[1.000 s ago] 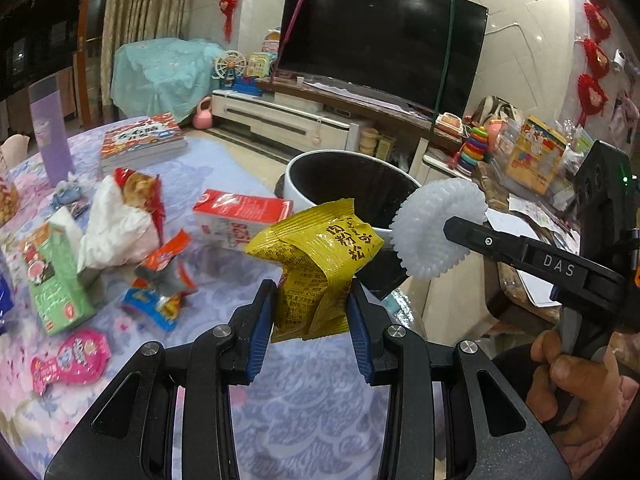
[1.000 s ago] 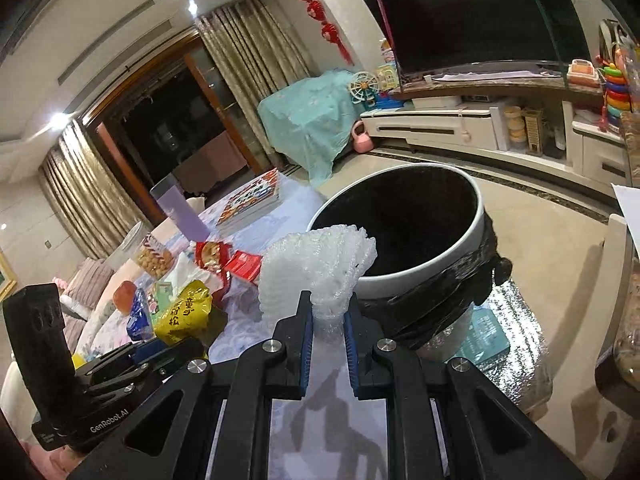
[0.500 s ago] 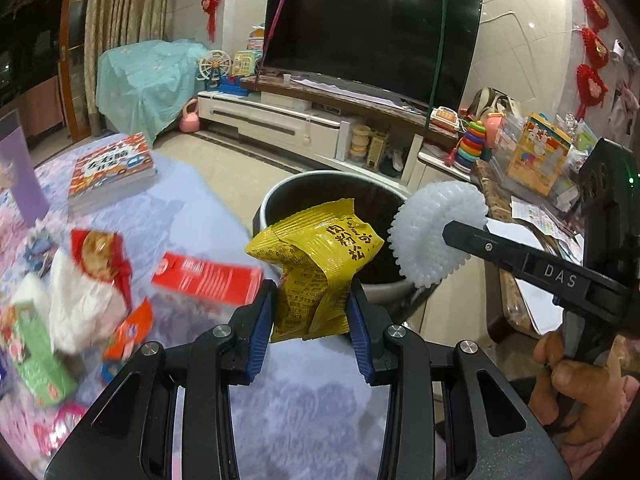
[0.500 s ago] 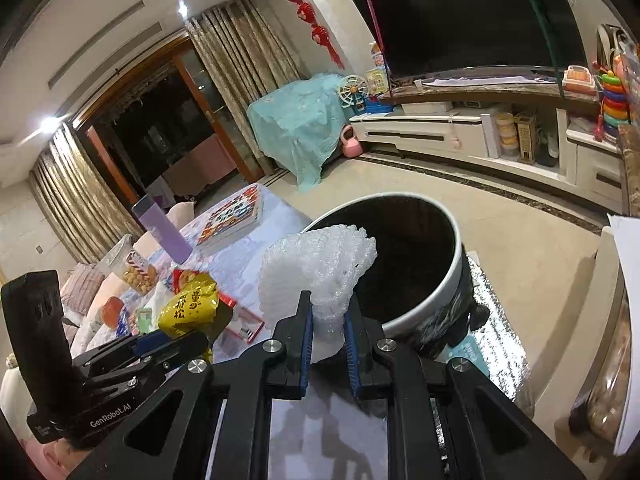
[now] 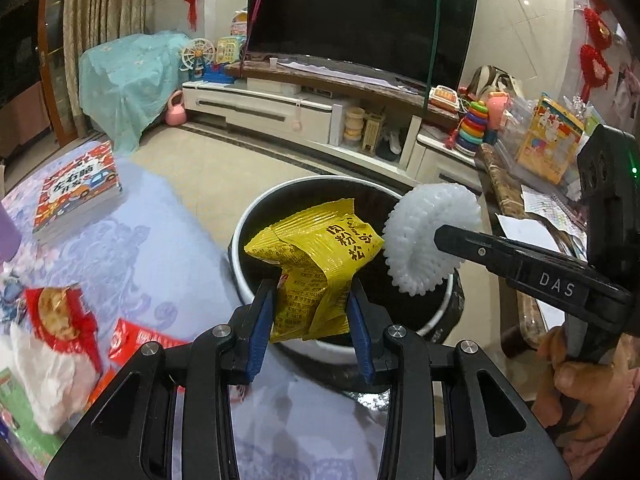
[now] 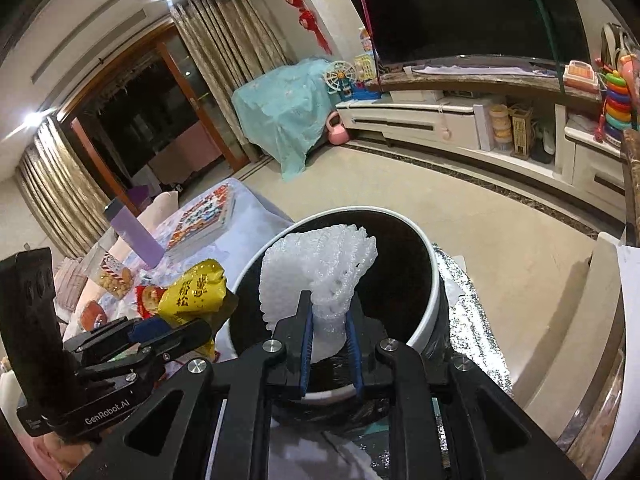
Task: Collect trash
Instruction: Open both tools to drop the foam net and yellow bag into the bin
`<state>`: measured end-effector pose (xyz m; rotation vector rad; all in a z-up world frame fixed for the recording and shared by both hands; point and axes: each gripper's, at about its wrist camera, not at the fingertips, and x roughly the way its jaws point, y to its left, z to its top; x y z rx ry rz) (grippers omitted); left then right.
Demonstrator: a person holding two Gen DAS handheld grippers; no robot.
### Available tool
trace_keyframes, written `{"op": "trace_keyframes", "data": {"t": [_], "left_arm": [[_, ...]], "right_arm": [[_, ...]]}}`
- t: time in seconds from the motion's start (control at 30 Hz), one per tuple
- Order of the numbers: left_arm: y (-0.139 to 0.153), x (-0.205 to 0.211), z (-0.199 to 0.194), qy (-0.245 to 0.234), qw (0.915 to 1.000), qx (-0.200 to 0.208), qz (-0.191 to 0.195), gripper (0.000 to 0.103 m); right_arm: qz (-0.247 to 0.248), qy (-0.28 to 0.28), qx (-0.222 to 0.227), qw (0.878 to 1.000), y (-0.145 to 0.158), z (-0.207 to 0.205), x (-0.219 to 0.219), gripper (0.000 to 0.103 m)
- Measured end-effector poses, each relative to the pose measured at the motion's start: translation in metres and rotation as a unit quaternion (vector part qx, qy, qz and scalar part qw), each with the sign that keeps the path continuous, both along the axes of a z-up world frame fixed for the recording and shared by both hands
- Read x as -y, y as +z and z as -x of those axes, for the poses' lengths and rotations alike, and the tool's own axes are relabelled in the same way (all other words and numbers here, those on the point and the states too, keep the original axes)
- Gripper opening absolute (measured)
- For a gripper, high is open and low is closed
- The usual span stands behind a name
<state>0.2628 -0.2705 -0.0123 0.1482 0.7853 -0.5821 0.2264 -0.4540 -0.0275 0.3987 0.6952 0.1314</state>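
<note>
A crumpled yellow snack packet (image 5: 320,248) is clamped between the blue pads of my left gripper (image 5: 312,292), over the near rim of the white bin with a black liner (image 5: 239,252). My right gripper (image 6: 327,304) still pinches a white foam fruit net (image 6: 316,264) above the bin's dark opening (image 6: 400,280); its jaws are opening slightly, with the net between them. In the left wrist view the foam net (image 5: 432,240) hangs right of the packet. The right wrist view has the packet (image 6: 192,292) to the left, at the bin's edge.
On the lilac tablecloth to the left lie a picture book (image 5: 76,188), a red snack wrapper (image 5: 60,312), white tissue (image 5: 52,380) and a flat red packet (image 5: 140,340). A purple box (image 6: 136,236) stands further back. A person's hand (image 5: 580,380) holds the right gripper.
Both grippers have travelled with their loads from over the table toward the bin, which is now directly under them. The table litter has slid off to the left.
</note>
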Motion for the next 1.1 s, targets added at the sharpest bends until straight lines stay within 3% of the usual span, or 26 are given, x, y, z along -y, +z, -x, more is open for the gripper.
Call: {"op": "trace_keyframes", "data": {"t": [0.3,0.4,0.47,0.53,0.6,0.77,0.87,1.0,1.1], "left_arm": [[-0.01,0.011,-0.016,0.005,0.9997,-0.021,-0.009,0.036],[-0.012,0.014,-0.019,0.004,0.9995,-0.028,-0.012,0.044],[-0.011,0.013,-0.019,0.005,0.9995,-0.028,-0.011,0.052],[-0.01,0.01,-0.019,0.009,0.9995,-0.028,-0.007,0.058],[-0.008,0.007,-0.017,0.012,0.9996,-0.025,-0.006,0.058],[-0.003,-0.008,-0.007,0.024,0.9994,-0.021,0.01,0.06],[-0.003,-0.022,0.004,0.036,0.999,-0.016,0.021,0.064],[-0.004,-0.044,0.02,0.054,0.9979,-0.012,0.034,0.066],[-0.005,-0.06,0.031,0.068,0.9968,-0.012,0.04,0.068]], "right_arm": [[-0.002,0.0,-0.018,1.0,-0.006,-0.014,0.008,0.019],[0.004,0.004,-0.023,1.0,-0.006,-0.018,0.007,0.02],[0.007,0.003,-0.027,1.0,-0.007,-0.02,0.006,0.025],[0.006,0.002,-0.029,1.0,-0.007,-0.021,0.009,0.039],[0.005,-0.001,-0.028,1.0,-0.006,-0.021,0.011,0.046],[0.002,-0.009,-0.022,1.0,-0.002,-0.017,0.014,0.049],[-0.002,-0.012,-0.015,1.0,0.001,-0.011,0.012,0.058],[-0.01,-0.015,-0.004,1.0,0.004,0.001,0.003,0.082],[-0.015,-0.013,0.006,1.0,0.005,0.012,-0.005,0.087]]}}
